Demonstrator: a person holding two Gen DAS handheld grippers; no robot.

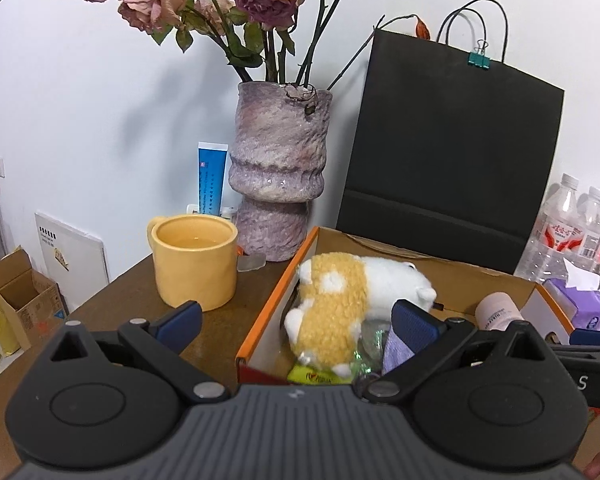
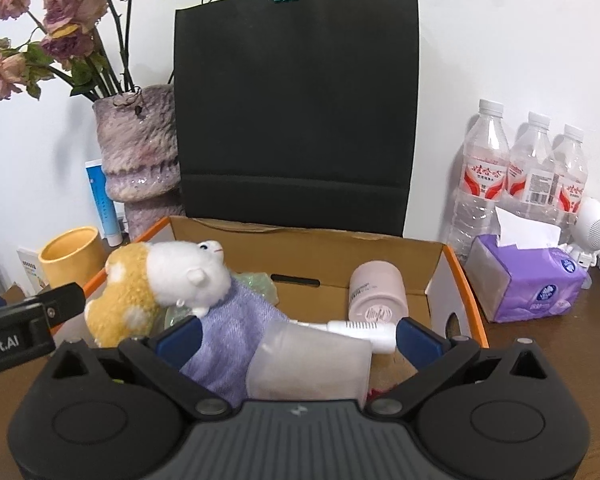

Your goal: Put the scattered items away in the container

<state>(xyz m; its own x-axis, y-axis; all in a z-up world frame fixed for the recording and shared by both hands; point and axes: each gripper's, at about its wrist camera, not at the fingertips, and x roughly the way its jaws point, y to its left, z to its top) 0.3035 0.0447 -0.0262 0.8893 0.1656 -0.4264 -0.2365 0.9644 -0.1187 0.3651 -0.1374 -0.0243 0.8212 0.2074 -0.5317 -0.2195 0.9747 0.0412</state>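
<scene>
On my left, the yellow mug [image 1: 194, 260] stands on the table [image 1: 140, 300] just outside the cardboard box [image 2: 466, 280]; it looks rigid and heavy, so I would grip its wall near the rim. My left gripper [image 1: 296, 318] hangs wide and empty at the box's left edge. Inside, the plush toy [image 2: 160, 280] lies soft and light on a purple cloth [image 2: 236, 320]. My right gripper [image 2: 298, 336] is spread wide over a frosted cup [image 2: 312, 364]. Farther right lies the pink jar [image 2: 378, 292], smooth, likely slippery.
</scene>
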